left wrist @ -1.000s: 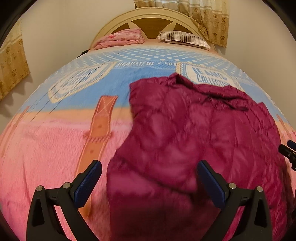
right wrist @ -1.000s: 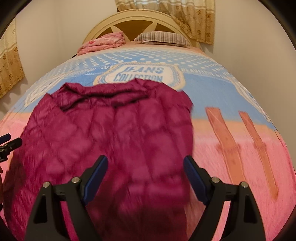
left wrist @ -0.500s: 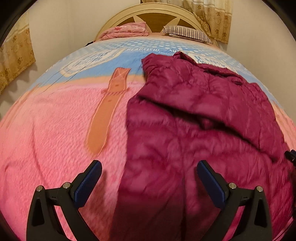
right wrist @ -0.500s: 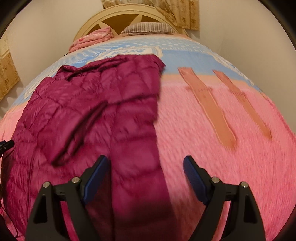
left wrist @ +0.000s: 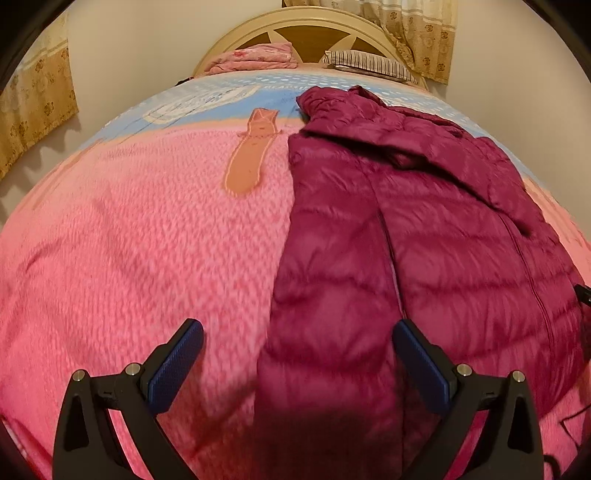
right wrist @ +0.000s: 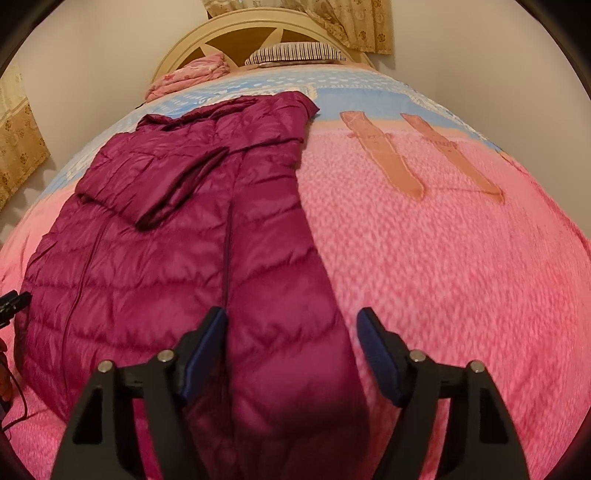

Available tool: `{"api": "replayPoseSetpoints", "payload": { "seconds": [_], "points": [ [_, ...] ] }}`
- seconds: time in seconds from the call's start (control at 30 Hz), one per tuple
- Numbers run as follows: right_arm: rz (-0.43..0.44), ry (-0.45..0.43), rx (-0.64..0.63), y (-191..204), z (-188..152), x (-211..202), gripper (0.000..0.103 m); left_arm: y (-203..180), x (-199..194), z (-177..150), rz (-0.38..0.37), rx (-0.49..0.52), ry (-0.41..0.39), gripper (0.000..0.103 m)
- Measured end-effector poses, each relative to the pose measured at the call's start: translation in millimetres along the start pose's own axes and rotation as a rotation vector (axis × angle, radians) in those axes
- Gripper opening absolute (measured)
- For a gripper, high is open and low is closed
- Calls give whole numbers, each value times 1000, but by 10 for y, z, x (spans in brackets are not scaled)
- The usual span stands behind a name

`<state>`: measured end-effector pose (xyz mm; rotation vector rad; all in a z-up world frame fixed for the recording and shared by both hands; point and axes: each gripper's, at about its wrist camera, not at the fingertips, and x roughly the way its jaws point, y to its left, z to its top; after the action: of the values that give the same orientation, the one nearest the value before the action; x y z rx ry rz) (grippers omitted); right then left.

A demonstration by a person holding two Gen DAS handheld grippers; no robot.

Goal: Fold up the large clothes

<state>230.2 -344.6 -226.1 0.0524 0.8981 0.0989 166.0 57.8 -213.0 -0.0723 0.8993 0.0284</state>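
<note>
A maroon quilted puffer jacket (left wrist: 424, 229) lies spread on the bed, collar toward the headboard, one sleeve folded across its upper part; it also shows in the right wrist view (right wrist: 177, 236). My left gripper (left wrist: 297, 347) is open and empty, hovering over the jacket's left panel near the hem. My right gripper (right wrist: 291, 336) is open and empty, its jaws astride the jacket's right panel near the hem. The tip of the other gripper shows at the frame edges.
The bed has a pink and blue blanket (left wrist: 129, 240) with orange strap prints. A pink folded cloth (left wrist: 255, 61) and a striped pillow (left wrist: 369, 62) lie by the cream headboard (right wrist: 258, 33). Walls and curtains surround the bed.
Both grippers have drawn back toward the foot of the bed and lower over the hem. The jacket, seen lifted and bunched earlier, now lies flatter and stretched out.
</note>
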Motion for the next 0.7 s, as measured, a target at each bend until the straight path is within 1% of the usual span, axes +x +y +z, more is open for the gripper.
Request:
{"api": "replayPoseSetpoints", "payload": {
  "seconds": [0.07,0.2,0.3,0.37,0.47,0.57,0.63,0.67,0.7],
  "points": [
    [4,0,1,20,-60,-39,68,-14,-52,-64,-7,8,-7,102],
    [23,5,13,15,-197,-124,64,-59,-164,-147,-42,31,-22,102],
    [28,8,14,20,-287,-189,60,-92,-190,-206,-74,41,-5,102],
    [23,13,7,32,-341,-221,54,-100,-188,-244,-93,41,14,101],
    [31,24,12,16,-437,-269,50,-93,-204,-276,-123,37,21,94],
    [36,31,3,4,-513,-314,48,-70,-189,-288,-156,21,27,93],
    [42,37,9,-16,-539,-317,48,-45,-126,-293,-172,4,56,93],
    [45,39,14,-21,-544,-318,46,-34,-87,-297,-187,-4,74,93],
    [48,40,14,-18,-555,-320,42,-18,-76,-305,-194,-14,79,88]
  ]
}}
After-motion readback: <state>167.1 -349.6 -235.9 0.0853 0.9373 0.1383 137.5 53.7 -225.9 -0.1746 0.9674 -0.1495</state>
